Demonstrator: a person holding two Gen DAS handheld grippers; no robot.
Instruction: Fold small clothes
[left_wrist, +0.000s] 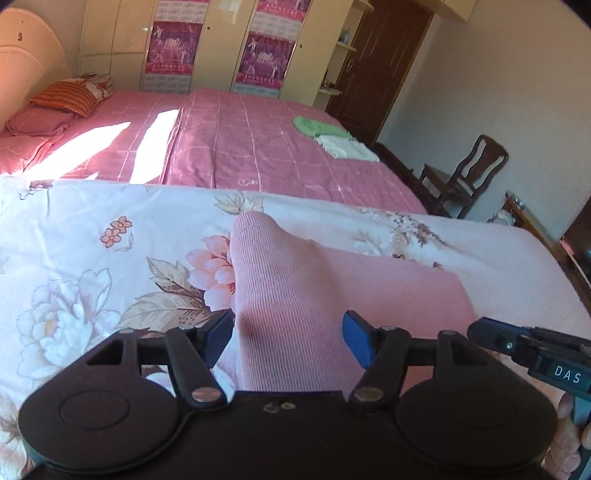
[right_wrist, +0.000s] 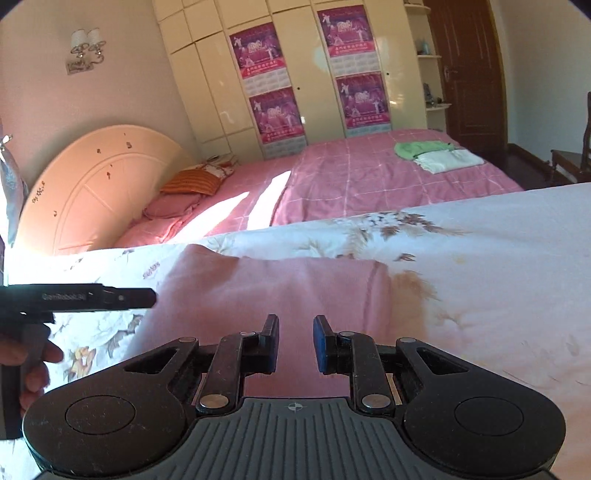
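Note:
A pink ribbed garment (left_wrist: 295, 280) lies on the floral sheet (left_wrist: 92, 258), with one part bulging up toward the far edge. My left gripper (left_wrist: 288, 332) hovers over its near part, jaws wide apart; the cloth shows between the fingers and no pad presses on it. In the right wrist view the same pink garment (right_wrist: 266, 284) spreads out ahead of my right gripper (right_wrist: 295, 341), whose fingers stand a narrow gap apart above the cloth with nothing pinched. The right gripper's tip (left_wrist: 491, 334) pokes in at the right of the left view. The left gripper's tip (right_wrist: 147, 297) reaches in from the left.
Beyond the floral sheet is a pink checked bed (right_wrist: 351, 177) with a folded green cloth (right_wrist: 417, 147) and a folded white cloth (right_wrist: 447, 160). Pillows (left_wrist: 66, 98) and a headboard (right_wrist: 99, 184) are at the left. A wooden chair (left_wrist: 461, 173) and a dark door (left_wrist: 384, 66) stand at the right.

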